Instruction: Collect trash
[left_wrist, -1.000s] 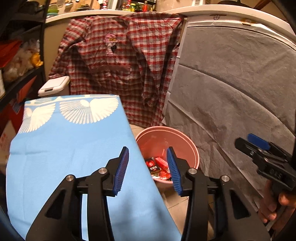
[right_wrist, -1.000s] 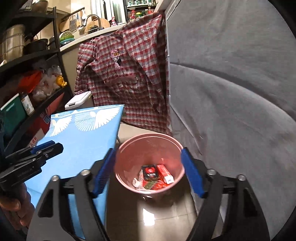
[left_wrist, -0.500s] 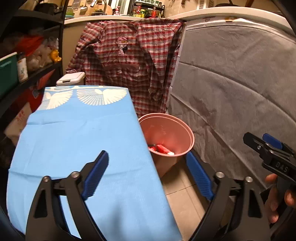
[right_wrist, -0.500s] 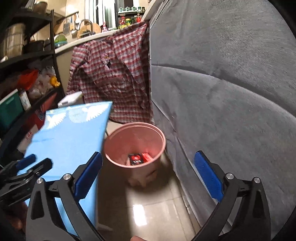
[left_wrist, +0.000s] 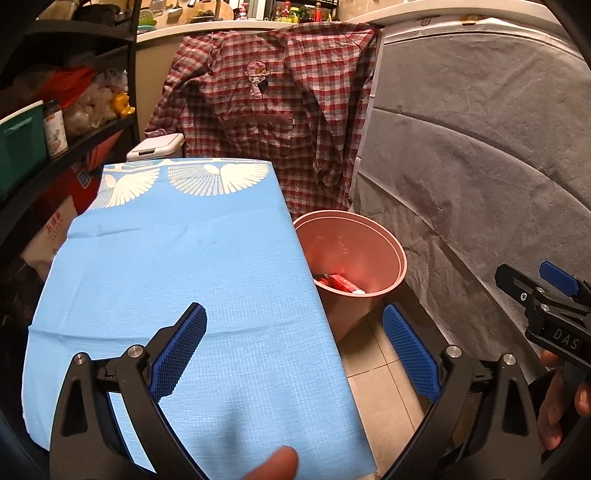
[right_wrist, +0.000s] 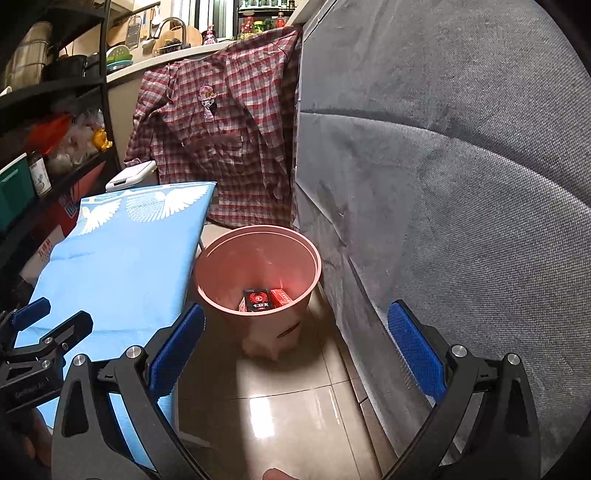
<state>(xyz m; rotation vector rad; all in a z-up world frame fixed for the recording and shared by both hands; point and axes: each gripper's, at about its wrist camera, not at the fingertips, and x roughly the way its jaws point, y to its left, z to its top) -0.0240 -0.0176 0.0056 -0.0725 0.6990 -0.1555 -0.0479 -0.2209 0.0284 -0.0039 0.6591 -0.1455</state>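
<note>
Both claws, left claw (left_wrist: 293, 347) and right claw (right_wrist: 295, 347), stood wide and empty, red wrappers (right_wrist: 267, 301) lay in the pink bin (right_wrist: 258, 236) at frame centre beside the blue-covered counter (left_wrist: 177, 266); judged: scan counter and floor before reaching again.

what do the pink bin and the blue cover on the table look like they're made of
Bin: probably plastic, smooth and matte, with a thin moulded double rim and one even colour.
Blue cover: looks like thin non-woven or woven cloth, matte; a fine grid texture, soft fold creases and printed white wings show.
</note>
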